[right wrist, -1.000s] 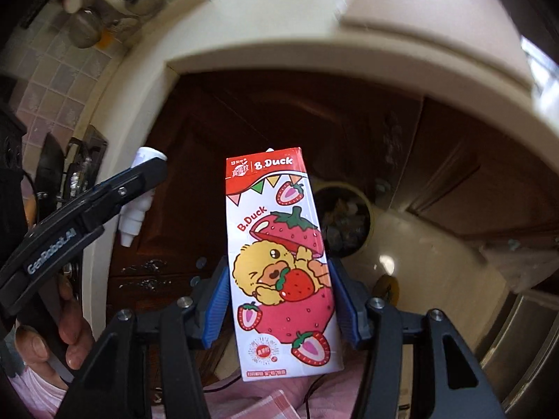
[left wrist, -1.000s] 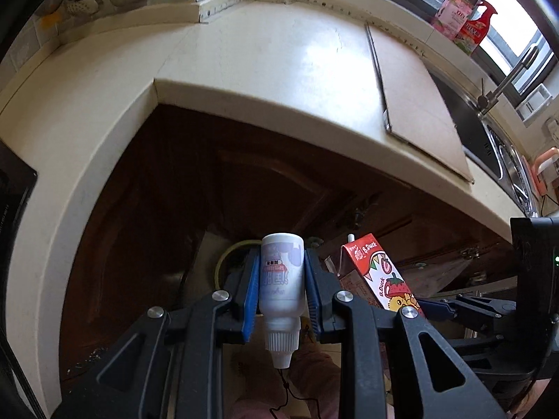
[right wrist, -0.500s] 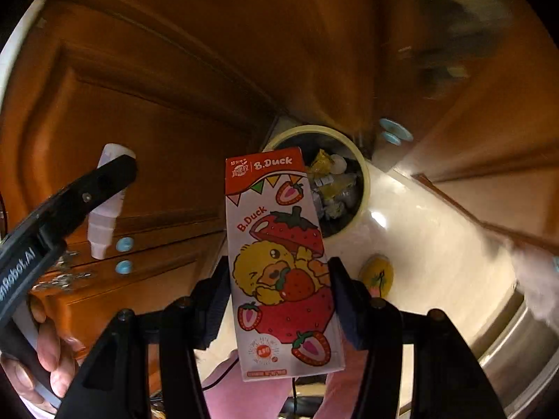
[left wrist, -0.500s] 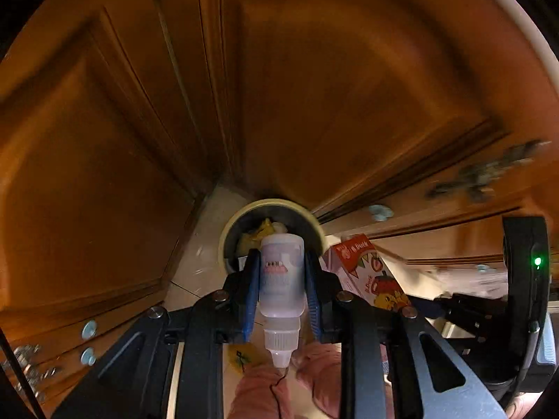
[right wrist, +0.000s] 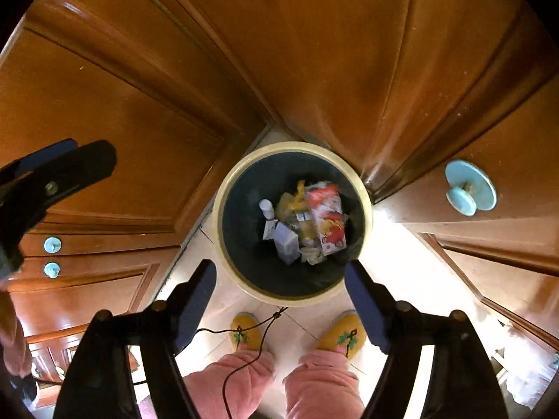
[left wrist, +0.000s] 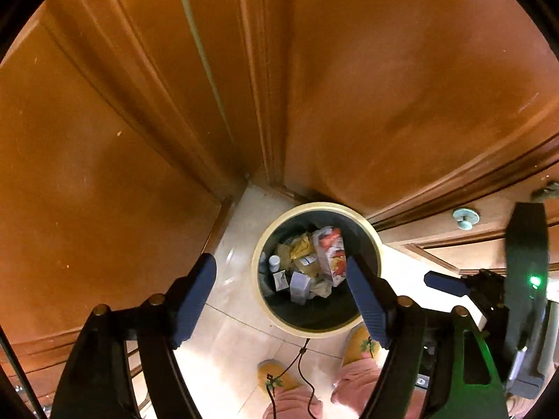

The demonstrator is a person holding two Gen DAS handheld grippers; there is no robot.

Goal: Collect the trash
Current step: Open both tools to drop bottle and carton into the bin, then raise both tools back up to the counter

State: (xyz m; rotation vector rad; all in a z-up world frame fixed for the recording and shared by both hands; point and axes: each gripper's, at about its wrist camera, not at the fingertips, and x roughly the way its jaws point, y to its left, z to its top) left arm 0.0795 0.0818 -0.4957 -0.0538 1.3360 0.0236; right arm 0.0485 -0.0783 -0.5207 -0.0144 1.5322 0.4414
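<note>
In the right wrist view, the far left edge shows the left gripper (right wrist: 59, 160) from the side, its black finger and blue pad in front of the wood cabinet (right wrist: 104, 104), with two pale blue knobs (right wrist: 52, 245) lower on that door. Next comes the bin (right wrist: 291, 223), a round tub with a cream rim and a dark liner, standing on the pale floor (right wrist: 391, 244) in the corner where the cabinet fronts meet. Inside it lies the trash: a small white bottle (right wrist: 266, 207) at the left, crumpled yellow wrappers (right wrist: 297, 202) in the middle, and the strawberry carton (right wrist: 326, 218) at the right, lying on top of the heap. The right gripper (right wrist: 281, 298) hangs above the near rim, its jaws opening and wide apart with nothing between them (only floor and rim show through the gap). Below it stand two yellow slippers (right wrist: 344, 333) and pink trouser legs (right wrist: 321, 384), with a thin black cord (right wrist: 258, 335) trailing across. A larger blue knob (right wrist: 470, 192) sits on the door at the right. The left wrist view gives the same bin (left wrist: 316, 269), carton (left wrist: 332, 255) and bottle (left wrist: 274, 263), with the left gripper (left wrist: 281, 295) also opening, spread and empty, and the right gripper (left wrist: 450, 284) off to its right.
</note>
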